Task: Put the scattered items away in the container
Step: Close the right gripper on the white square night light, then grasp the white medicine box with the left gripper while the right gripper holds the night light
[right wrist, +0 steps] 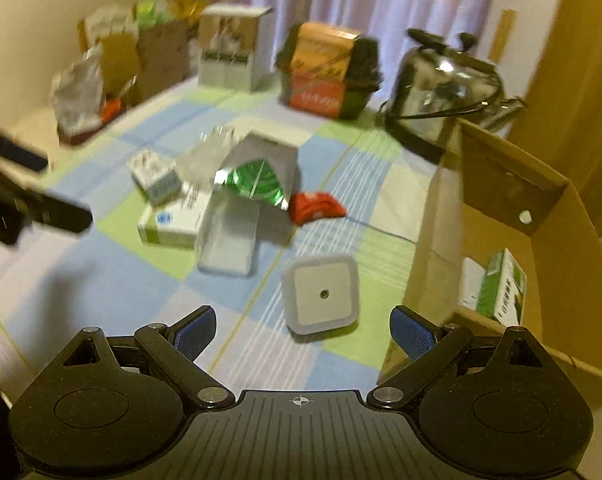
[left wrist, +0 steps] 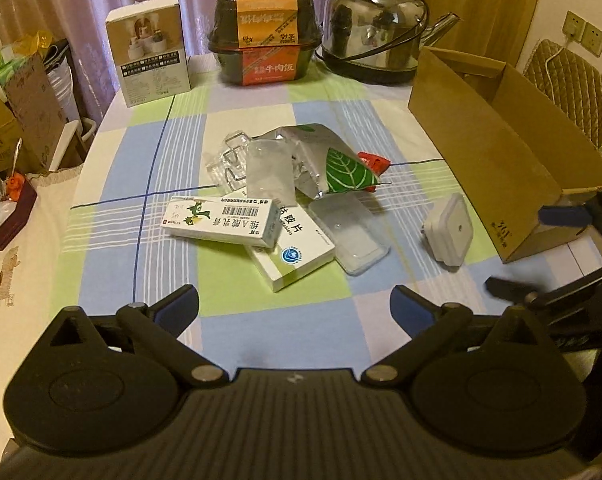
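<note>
Scattered items are seen heaped mid-desk: a long white medicine box (left wrist: 225, 220) lies across a second white tablet box (left wrist: 297, 254), w/ a clear plastic tray (left wrist: 351, 236) touching that box's right side. Behind them a leaf-print foil pouch (left wrist: 341, 166) rests over crumpled clear packaging (left wrist: 241, 160), and a small red packet (left wrist: 375, 162) pokes out at the pouch's far right. A white square plug-in night light (right wrist: 321, 294) sits apart from the heap, nearer the cardboard box (right wrist: 557, 240), which stands at the desk's right edge. One green-and-white carton (right wrist: 497, 286) is already inside it.

The right gripper (right wrist: 303, 330) is held low just before the night light, jaws spread wide, nothing between them. The left gripper (left wrist: 295, 308) is held short of the tablet box, jaws also wide and empty.

Likely next pick: the night light, by the right gripper. Risks, as judged:
- its smooth rounded shell could slip or tip if pinched off-centre;
- the right-wrist view is blurred, so aim may be off;
- the box wall is near the right jaw, so the box could be knocked or shoved along the checked cloth (left wrist: 261, 320);
- if the lower tablet box is pulled first, the stacked medicine box could slide off.
</note>
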A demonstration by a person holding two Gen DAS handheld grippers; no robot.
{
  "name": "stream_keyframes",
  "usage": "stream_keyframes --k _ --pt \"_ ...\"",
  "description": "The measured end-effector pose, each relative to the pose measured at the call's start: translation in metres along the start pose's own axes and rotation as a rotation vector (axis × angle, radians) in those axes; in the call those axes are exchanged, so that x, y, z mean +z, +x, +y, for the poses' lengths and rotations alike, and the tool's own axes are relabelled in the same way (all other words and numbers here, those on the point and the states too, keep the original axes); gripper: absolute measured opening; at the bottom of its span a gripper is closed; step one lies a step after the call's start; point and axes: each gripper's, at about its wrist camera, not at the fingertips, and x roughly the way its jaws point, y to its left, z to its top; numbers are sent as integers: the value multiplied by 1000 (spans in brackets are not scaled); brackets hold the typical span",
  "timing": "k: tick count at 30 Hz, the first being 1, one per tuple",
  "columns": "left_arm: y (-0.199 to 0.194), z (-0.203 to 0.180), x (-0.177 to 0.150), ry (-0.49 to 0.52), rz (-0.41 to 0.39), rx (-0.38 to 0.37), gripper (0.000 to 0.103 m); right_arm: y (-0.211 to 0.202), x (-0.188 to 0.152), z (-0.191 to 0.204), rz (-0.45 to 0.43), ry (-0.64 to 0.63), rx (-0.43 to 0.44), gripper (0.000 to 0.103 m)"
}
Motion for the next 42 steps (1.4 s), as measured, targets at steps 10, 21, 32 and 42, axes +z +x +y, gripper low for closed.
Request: stream_keyframes --k 10,21,32,42 --pt "22 10 5 -23 -4 -30 100 62 9 20 81 -233 -92 98" --pt "42 6 7 13 -17 -61 100 105 26 10 222 -402 -78 98" --pt "58 28 4 -63 -33 -30 100 122 30 -1 300 -318 7 70" --pt "96 76 33 -506 -56 39 100 107 26 14 220 -277 34 69"
